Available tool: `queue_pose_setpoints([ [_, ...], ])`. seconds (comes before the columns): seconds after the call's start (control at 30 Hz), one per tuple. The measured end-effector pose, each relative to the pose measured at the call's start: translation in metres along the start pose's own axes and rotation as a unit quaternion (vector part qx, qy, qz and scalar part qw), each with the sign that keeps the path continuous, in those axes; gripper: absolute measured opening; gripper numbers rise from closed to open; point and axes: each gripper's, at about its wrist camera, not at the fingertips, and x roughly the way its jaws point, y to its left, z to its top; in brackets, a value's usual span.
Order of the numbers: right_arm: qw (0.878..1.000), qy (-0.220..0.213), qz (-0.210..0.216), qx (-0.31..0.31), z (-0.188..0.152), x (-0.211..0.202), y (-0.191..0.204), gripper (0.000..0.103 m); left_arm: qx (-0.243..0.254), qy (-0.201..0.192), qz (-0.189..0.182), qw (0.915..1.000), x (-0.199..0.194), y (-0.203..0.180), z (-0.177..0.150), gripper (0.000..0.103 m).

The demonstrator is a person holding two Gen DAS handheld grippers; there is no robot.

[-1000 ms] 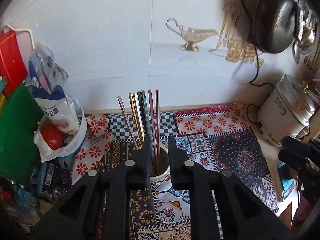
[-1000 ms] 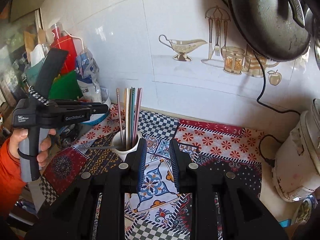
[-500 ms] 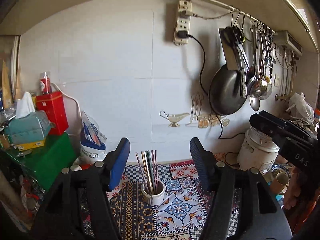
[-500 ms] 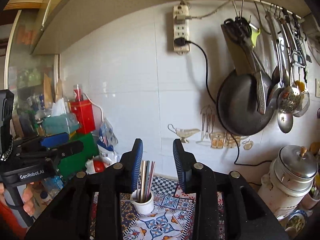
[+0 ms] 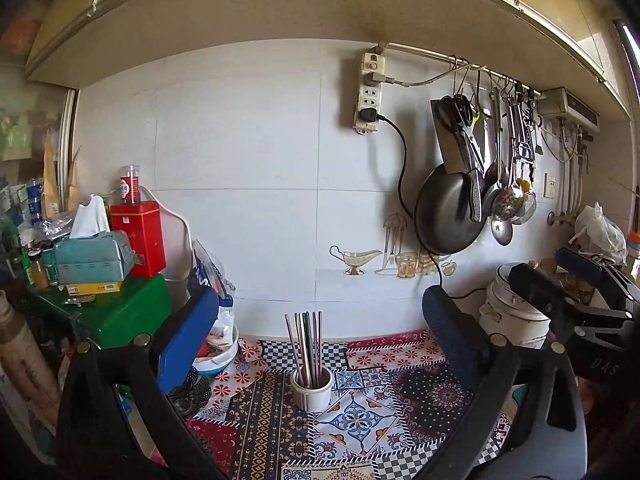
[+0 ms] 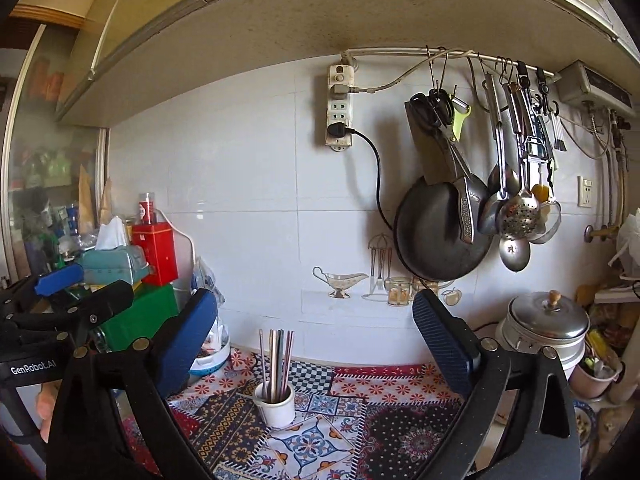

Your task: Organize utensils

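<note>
A white cup (image 5: 311, 390) stands on the patterned cloth (image 5: 360, 420) and holds several metal chopsticks (image 5: 306, 348) upright. It also shows in the right wrist view (image 6: 276, 402), with the chopsticks (image 6: 277, 360) in it. My left gripper (image 5: 320, 332) is wide open and empty, held back from and above the cup. My right gripper (image 6: 314, 336) is also wide open and empty, at a similar distance. The left gripper (image 6: 60, 300) shows at the left of the right wrist view, and the right gripper (image 5: 576, 292) shows at the right of the left wrist view.
A black pan (image 6: 440, 232) and ladles (image 6: 514, 216) hang on the tiled wall under a rail. A metal pot (image 6: 546, 332) stands at right. A green box (image 5: 112, 312), red tin (image 5: 138, 236) and tissue box (image 5: 94, 254) crowd the left. A power strip (image 6: 340, 108) hangs above.
Both grippers have pulled back and up from the cup and opened wide. The chopsticks stay in the cup.
</note>
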Motion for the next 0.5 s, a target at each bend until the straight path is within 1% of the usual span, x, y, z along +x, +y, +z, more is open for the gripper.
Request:
queue_pose_setpoints([
  [0.17, 1.0, 0.006, -0.011, -0.011, -0.005, -0.01, 0.005, 0.1, 0.004, 0.007, 0.002, 1.0, -0.006, -0.003, -0.009, 0.102],
  [0.5, 1.0, 0.009, -0.02, -0.003, -0.008, -0.02, 0.005, 0.1, 0.016, 0.008, 0.004, 0.9998, -0.011, -0.008, -0.015, 0.102],
])
